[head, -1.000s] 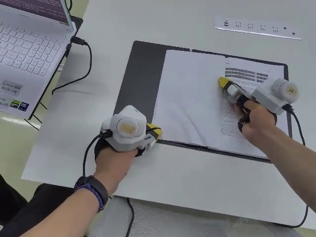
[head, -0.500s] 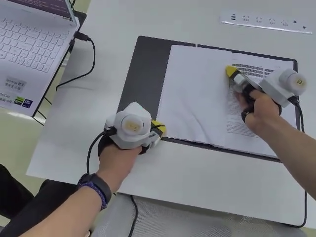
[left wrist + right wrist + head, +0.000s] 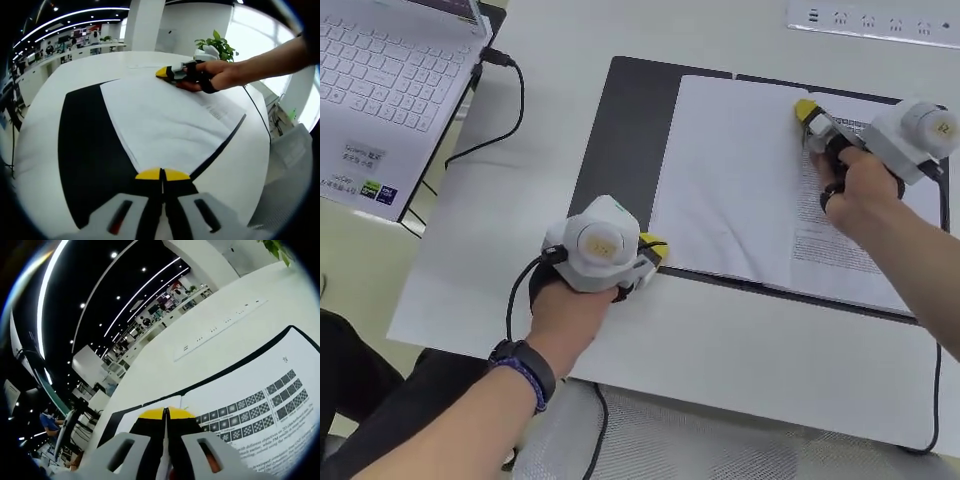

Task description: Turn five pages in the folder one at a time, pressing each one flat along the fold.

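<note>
The black folder [image 3: 620, 150] lies open on the white table. A blank white page [image 3: 730, 180] lies turned over on its left half, and a printed page [image 3: 850, 250] lies on the right. My right gripper [image 3: 807, 110] is shut, its yellow tips pressed down by the fold near the folder's far edge. Its own view shows the shut tips [image 3: 166, 413] against the printed page [image 3: 260, 410]. My left gripper [image 3: 655, 255] is shut and rests at the folder's front edge by the blank page's near corner. The left gripper view has its tips [image 3: 162, 174] on the black cover [image 3: 85, 145].
An open laptop [image 3: 390, 70] sits at the far left with a black cable [image 3: 505, 120] running from it. A white power strip [image 3: 880, 22] lies beyond the folder. The table's front edge [image 3: 720, 410] is close to my arms.
The right gripper has slid along the fold toward the folder's far edge. The left gripper has stayed at the front edge. The head camera has shifted.
</note>
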`<state>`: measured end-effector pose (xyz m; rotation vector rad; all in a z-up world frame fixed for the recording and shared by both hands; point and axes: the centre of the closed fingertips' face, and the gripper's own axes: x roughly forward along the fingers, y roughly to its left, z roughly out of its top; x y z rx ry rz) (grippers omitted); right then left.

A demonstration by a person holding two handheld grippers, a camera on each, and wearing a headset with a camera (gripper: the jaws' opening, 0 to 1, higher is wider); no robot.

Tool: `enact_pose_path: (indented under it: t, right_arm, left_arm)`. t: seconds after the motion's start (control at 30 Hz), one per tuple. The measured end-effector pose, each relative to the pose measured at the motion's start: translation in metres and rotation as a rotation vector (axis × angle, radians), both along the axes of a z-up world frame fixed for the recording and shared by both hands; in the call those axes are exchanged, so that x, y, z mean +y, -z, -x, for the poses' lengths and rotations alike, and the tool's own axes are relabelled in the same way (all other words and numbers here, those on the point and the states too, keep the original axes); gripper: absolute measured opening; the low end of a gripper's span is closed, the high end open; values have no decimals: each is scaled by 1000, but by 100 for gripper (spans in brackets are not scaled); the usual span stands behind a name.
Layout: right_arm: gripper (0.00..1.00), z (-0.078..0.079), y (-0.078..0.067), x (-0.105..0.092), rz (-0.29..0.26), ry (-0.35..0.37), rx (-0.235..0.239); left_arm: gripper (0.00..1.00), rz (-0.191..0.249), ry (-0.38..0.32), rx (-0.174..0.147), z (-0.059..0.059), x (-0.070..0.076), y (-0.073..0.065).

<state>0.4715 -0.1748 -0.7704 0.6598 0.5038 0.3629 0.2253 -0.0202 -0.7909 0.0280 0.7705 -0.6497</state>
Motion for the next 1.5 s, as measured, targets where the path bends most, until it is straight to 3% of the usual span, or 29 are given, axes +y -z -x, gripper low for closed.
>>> enact_pose_path:
  t: [0.27, 0.53, 0.77, 1.13, 1.5]
  right_arm:
    - [0, -30, 8, -10, -44, 67, -1]
    - [0, -17, 1, -3, -39, 41, -11]
    - [0, 4, -3, 5, -34, -32, -21]
    - [0, 48, -8, 12, -18, -68, -41]
    - [0, 81, -9, 13, 21, -106, -46]
  left_arm:
    - [0, 2, -7, 4, 0, 1, 1]
    - [0, 3, -8, 4, -1, 1, 1]
    - [0, 3, -14, 0, -1, 1, 2]
    - [0, 0, -13, -2, -1, 2, 0]
    - [0, 1, -7, -9, -2, 1, -1]
